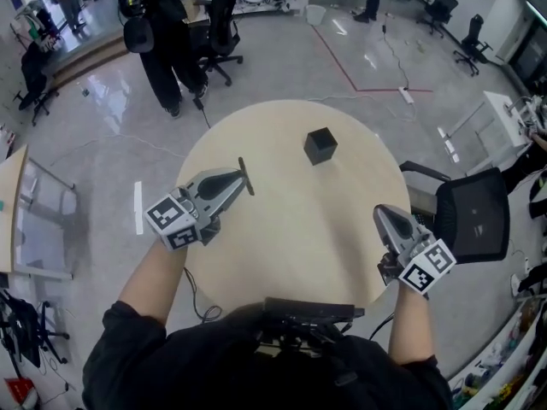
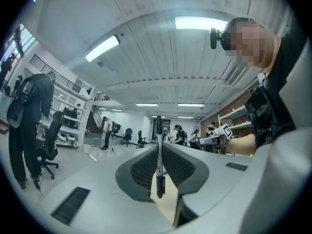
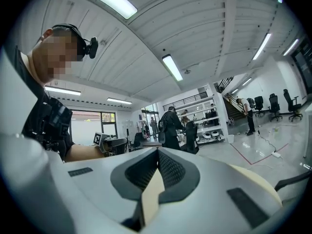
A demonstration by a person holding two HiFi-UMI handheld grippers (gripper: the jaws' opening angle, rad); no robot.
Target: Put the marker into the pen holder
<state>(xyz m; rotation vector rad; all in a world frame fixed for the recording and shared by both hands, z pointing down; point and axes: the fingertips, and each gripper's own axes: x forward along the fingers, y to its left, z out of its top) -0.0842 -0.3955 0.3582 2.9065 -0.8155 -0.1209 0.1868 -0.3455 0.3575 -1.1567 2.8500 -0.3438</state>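
The pen holder (image 1: 320, 144), a small black cube, stands on the far half of the round beige table (image 1: 299, 229). My left gripper (image 1: 240, 180) hovers over the table's left side, well short and left of the holder, shut on a marker (image 1: 246, 176) that lies crosswise at its tips. In the left gripper view the marker (image 2: 158, 165), white-bodied with a black end, stands upright between the pads of the left gripper (image 2: 159, 147). My right gripper (image 1: 383, 213) rests near the table's right edge, shut with nothing in it. In the right gripper view, the right gripper (image 3: 158, 151) has its tips meeting.
A black office chair (image 1: 473, 213) sits close to the table's right edge. A person in dark clothes (image 1: 167, 49) stands on the glossy floor beyond the table, with another chair (image 1: 224, 28) beside them. A desk corner (image 1: 12, 203) lies at far left.
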